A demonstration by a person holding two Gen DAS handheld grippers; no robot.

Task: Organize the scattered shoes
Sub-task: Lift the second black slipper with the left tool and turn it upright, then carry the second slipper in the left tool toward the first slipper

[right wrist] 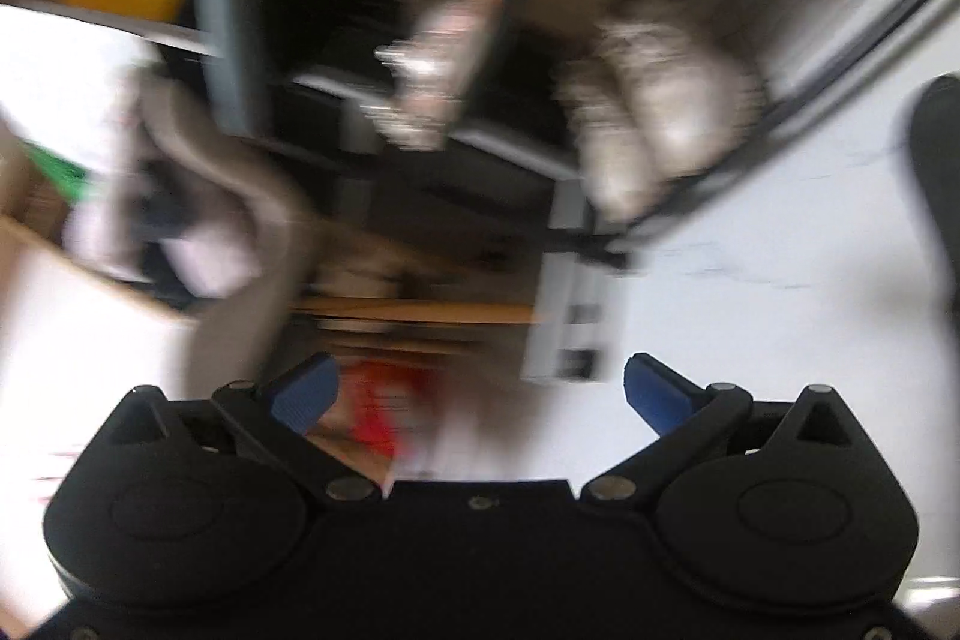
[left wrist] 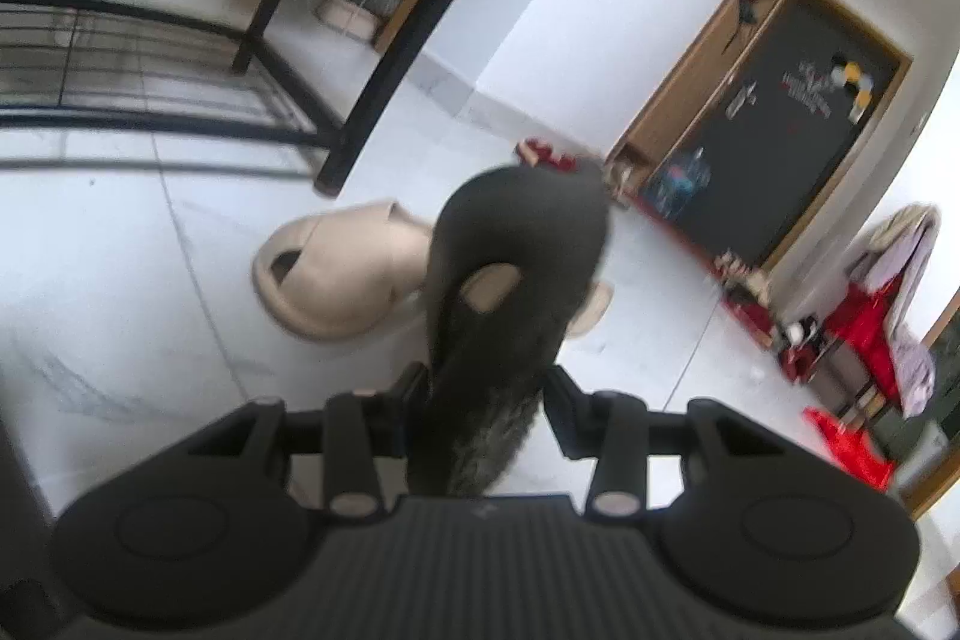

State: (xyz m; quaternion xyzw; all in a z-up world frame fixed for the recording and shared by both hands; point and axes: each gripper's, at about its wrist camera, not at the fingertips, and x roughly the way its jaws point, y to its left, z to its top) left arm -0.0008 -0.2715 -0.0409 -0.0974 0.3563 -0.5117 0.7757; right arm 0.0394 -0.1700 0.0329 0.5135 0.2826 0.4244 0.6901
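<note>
My left gripper (left wrist: 483,400) is shut on a black slipper (left wrist: 516,256), which hangs above the white tiled floor with its toe pointing away from me. Under and behind it two beige slides lie on the floor: one (left wrist: 336,274) to the left in full view, the other (left wrist: 591,307) mostly hidden by the black slipper. The right wrist view is badly blurred. There my right gripper (right wrist: 480,394) stands open, its blue fingers (right wrist: 306,394) wide apart with nothing between them. Pale shoes (right wrist: 654,130) show on a dark rack ahead of it.
A black metal shoe rack (left wrist: 180,58) stands at the upper left on the floor. A wooden-framed blackboard (left wrist: 774,136) leans on the wall at right, with red items (left wrist: 852,334) and clutter near it. Cardboard boxes (right wrist: 60,244) sit at the left of the right wrist view.
</note>
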